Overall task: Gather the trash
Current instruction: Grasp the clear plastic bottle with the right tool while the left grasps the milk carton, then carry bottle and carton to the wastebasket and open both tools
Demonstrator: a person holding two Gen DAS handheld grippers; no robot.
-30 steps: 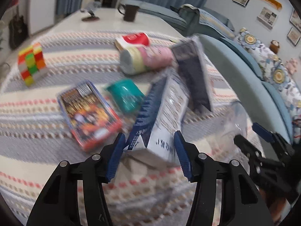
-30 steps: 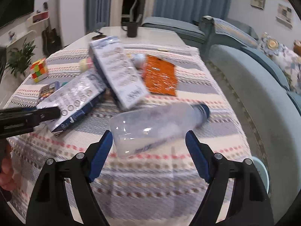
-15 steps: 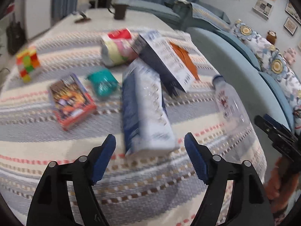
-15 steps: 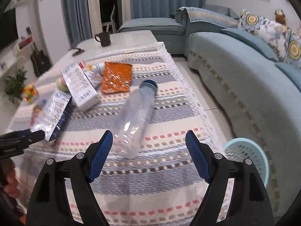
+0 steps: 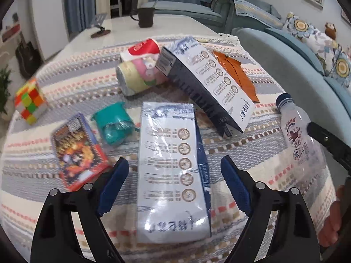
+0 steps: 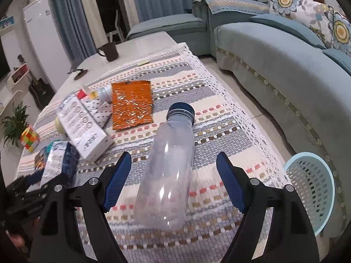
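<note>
Now | bottle (image 6: 169, 171) lies between right hand-held gripper (image 6: 174, 182) pads | untouched

The tablecloth (image 6: 219, 118) is coarse woven cloth, matt and nubbly, with an openwork lace edge. The bottle (image 6: 169, 171) is clear, smooth plastic with a ribbed cap. The near carton (image 5: 173, 171) is glossy, film-wrapped cardboard. The orange packet (image 6: 131, 105) is crinkled, shiny foil. The basket (image 6: 311, 188) is matt perforated plastic. The sofa (image 6: 285, 57) looks like soft, velvety cloth.
</note>
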